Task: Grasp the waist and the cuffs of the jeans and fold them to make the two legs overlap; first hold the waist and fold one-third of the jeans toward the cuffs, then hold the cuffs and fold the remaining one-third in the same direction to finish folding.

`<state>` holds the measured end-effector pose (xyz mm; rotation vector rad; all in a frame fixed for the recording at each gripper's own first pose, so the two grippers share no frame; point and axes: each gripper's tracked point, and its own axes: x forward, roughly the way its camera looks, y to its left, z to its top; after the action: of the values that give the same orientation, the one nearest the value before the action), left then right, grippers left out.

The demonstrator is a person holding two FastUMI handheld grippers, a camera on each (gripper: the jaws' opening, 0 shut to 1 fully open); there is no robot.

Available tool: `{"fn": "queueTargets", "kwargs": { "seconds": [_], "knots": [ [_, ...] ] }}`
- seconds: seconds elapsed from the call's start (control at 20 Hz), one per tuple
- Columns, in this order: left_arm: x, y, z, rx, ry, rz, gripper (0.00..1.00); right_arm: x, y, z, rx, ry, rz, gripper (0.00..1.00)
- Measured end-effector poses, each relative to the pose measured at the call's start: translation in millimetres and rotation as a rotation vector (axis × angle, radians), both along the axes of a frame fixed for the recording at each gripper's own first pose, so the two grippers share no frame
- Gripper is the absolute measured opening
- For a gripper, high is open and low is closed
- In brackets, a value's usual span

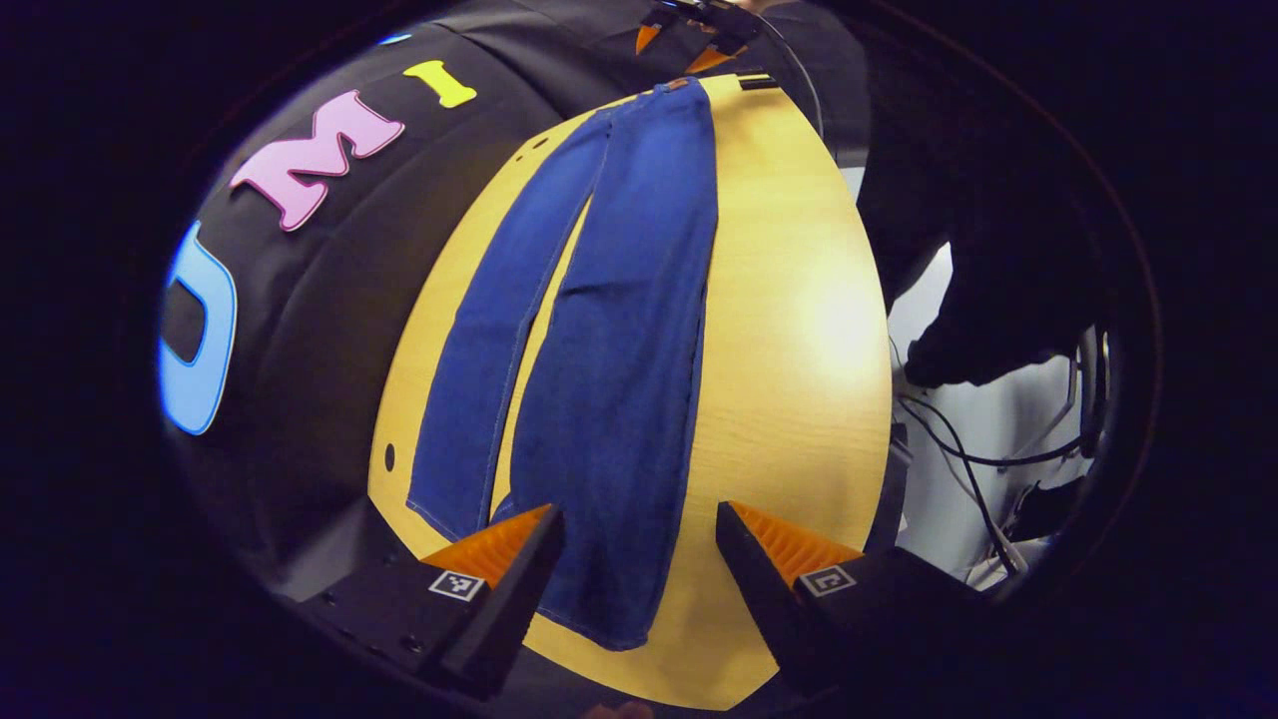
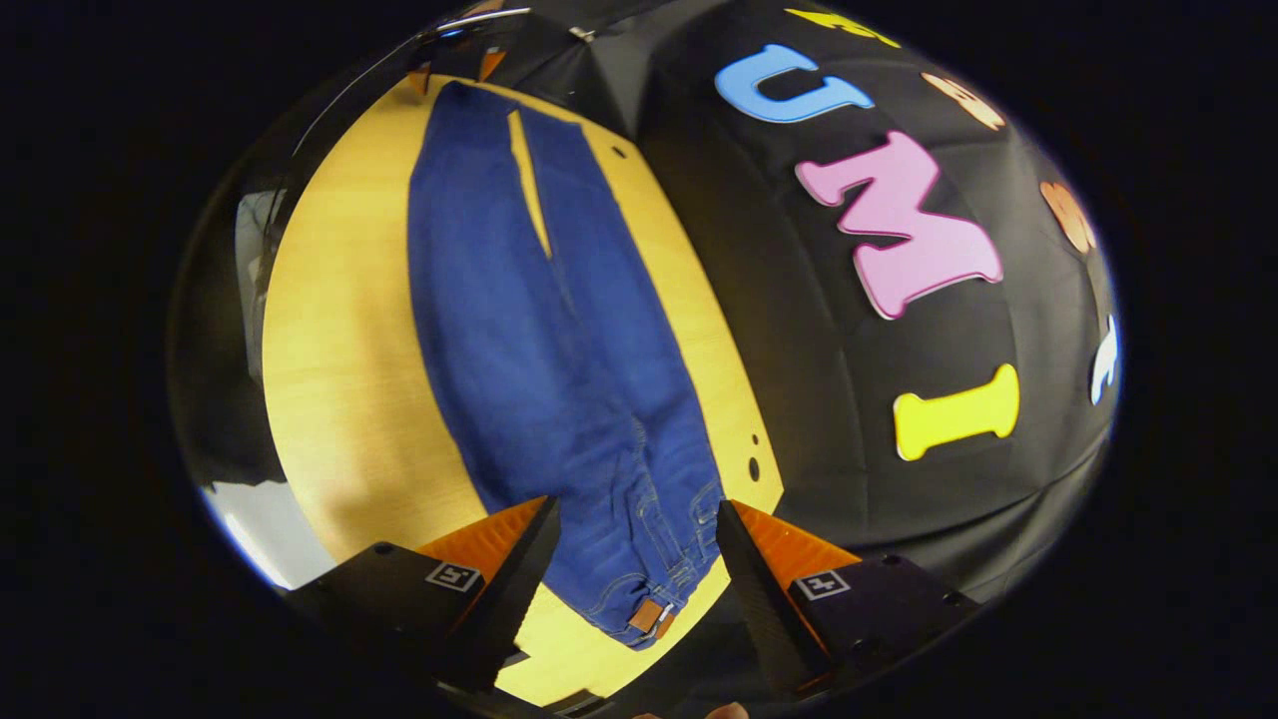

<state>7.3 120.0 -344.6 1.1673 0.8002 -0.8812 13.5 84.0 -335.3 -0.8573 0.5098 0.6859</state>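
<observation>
Hovering wide open: left hand-held gripper over jeans cuffs | right hand-held gripper wide open over waist

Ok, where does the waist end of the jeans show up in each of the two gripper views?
Left gripper view: the waist lies far off at the top, by the right gripper.
Right gripper view: the waist lies close at the bottom, between the open fingers.
Shared landmark: the wooden table under the jeans.
</observation>
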Motion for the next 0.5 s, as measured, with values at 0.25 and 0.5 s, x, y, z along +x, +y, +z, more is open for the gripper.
{"fn": "queueTargets", "kwargs": {
  "seconds": [0.25, 0.5],
  "knots": [
    [14.9, 8.8, -18.0, 0.043, 0.065, 0.013, 0.95, -1.5, -12.6, -40.9, -0.038, 0.084, 0.058, 0.97],
    [27.3, 16.7, -21.6, 0.063, 0.101, -0.016, 0.95, -12.9, -40.2, -80.2, -0.171, 0.14, 0.186, 0.97]
  ]
}}
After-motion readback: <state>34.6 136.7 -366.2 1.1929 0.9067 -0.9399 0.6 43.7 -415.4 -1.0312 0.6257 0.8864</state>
